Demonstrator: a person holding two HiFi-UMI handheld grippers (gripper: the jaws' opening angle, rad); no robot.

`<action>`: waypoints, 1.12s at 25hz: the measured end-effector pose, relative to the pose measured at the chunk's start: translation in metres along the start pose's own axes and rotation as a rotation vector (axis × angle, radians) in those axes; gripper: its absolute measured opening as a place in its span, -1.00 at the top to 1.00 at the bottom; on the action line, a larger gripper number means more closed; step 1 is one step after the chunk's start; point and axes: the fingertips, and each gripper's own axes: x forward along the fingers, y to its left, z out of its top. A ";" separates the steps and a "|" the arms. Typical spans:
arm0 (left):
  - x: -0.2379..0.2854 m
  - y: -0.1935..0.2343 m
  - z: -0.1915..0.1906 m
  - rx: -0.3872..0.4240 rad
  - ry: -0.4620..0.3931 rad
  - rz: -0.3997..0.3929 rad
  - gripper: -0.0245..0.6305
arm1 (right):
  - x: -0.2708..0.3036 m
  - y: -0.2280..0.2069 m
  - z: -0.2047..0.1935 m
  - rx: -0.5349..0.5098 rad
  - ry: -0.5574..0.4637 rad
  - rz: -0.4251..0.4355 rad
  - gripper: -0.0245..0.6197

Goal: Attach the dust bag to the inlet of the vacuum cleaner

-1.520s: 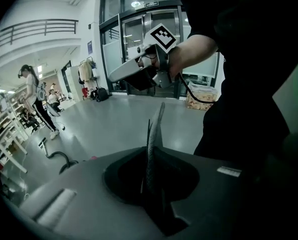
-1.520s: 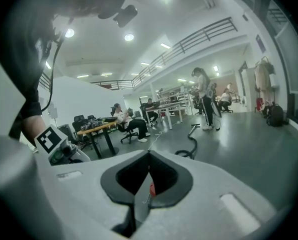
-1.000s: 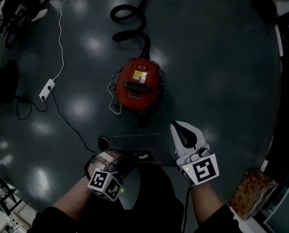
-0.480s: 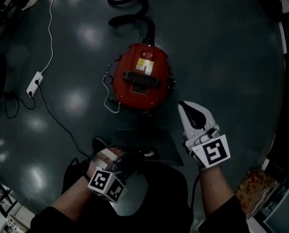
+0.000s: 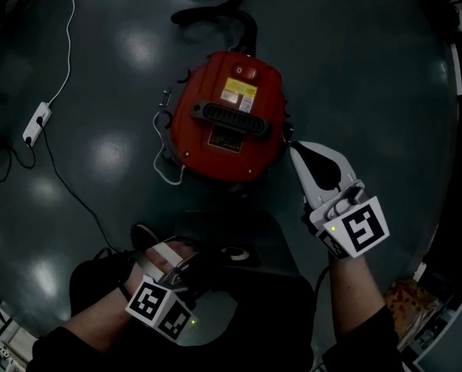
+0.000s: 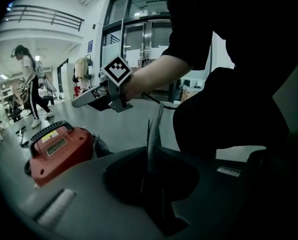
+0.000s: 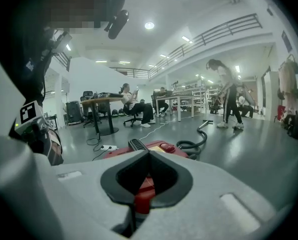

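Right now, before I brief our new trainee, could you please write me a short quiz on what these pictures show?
1. True or false: the right gripper holds the dust bag.
2. The body of the vacuum cleaner is: A red, B blue, C white?
3. What lies on the floor at the head view's left, joined to the white cable?
Key: 1 false: the left gripper is shut on it, and the right one is shut and empty. 2 A. 3 a power strip.

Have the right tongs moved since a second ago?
Yes. The right tongs have drawn closer to the red vacuum cleaner, tips now beside its edge.
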 end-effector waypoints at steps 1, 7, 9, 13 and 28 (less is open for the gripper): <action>0.004 0.002 -0.004 0.006 0.003 -0.002 0.85 | 0.003 0.001 -0.003 -0.003 -0.011 0.008 0.92; 0.024 0.009 -0.024 0.045 0.009 -0.027 0.85 | 0.017 0.011 -0.003 -0.082 -0.064 0.087 0.92; 0.030 0.013 -0.031 0.043 0.002 -0.027 0.85 | 0.019 0.021 -0.004 -0.148 -0.067 0.131 0.92; 0.045 0.020 -0.045 0.074 -0.007 -0.028 0.85 | 0.029 0.031 -0.017 -0.257 -0.051 0.171 0.92; 0.056 0.035 -0.042 0.091 -0.032 0.001 0.85 | 0.053 0.000 -0.006 -0.329 -0.039 0.226 0.92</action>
